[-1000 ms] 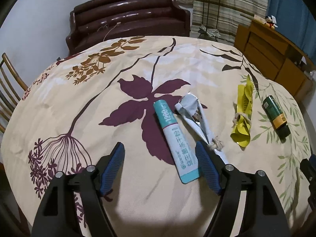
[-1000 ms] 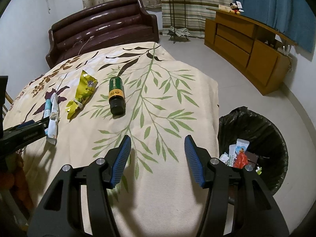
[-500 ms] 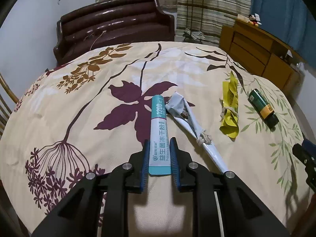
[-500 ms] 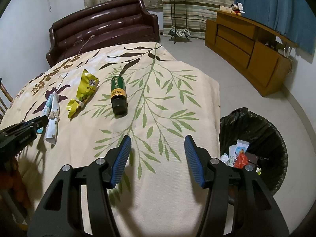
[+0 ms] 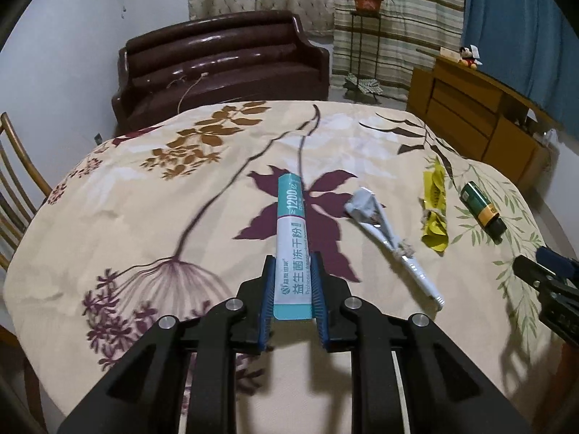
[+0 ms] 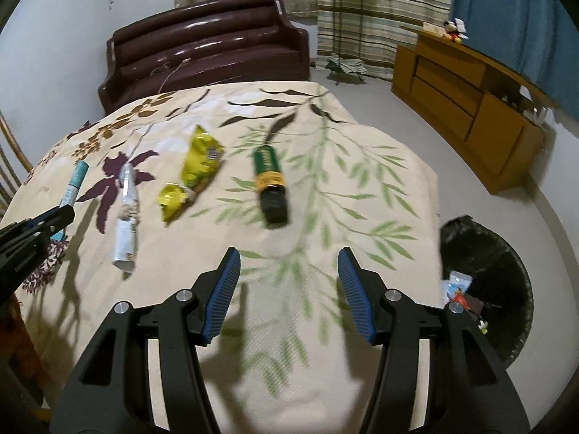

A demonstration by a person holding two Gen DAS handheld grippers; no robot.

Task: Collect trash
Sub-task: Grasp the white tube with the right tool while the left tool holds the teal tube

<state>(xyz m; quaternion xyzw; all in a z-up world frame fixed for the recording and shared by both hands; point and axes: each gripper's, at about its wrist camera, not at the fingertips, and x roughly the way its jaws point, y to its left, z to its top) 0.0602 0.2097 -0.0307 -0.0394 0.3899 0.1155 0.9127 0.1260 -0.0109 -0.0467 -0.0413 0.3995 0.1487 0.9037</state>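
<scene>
1. The step in hand is the first pick: the left gripper [image 5: 292, 287] is clamped on the near end of the teal sachet [image 5: 291, 238], its blue pads pressed flat against both long sides. The sachet juts forward over the purple flower, and the shadow beneath it suggests that it has cleared the cloth.

2. Next, I'd judge, comes the carry to the bin [image 6: 486, 282], which stands on the floor off the table's right corner, already lined in black with a few wrappers inside. That calls for swinging the sachet across the whole table [image 6: 362, 188] and past the other gripper without loosening the grip.

3. The left gripper points down at a slant, with the sachet in line with its fingers.

4. The right gripper [image 6: 289, 293] hangs over the green-leaf part of the cloth, pads apart with nothing between them. It is tilted down much like the left, aimed roughly at the green bottle [image 6: 270, 184], which lies on its side just ahead.

5. Taking the bottle as the mark: the yellow wrapper [image 6: 193, 177] lies just left of it, the knotted white wrapper [image 6: 126, 213] further left, and the held sachet furthest left. The bin sits well to its right, below table level.

6. Three items lie loose, so most of the job remains.
</scene>
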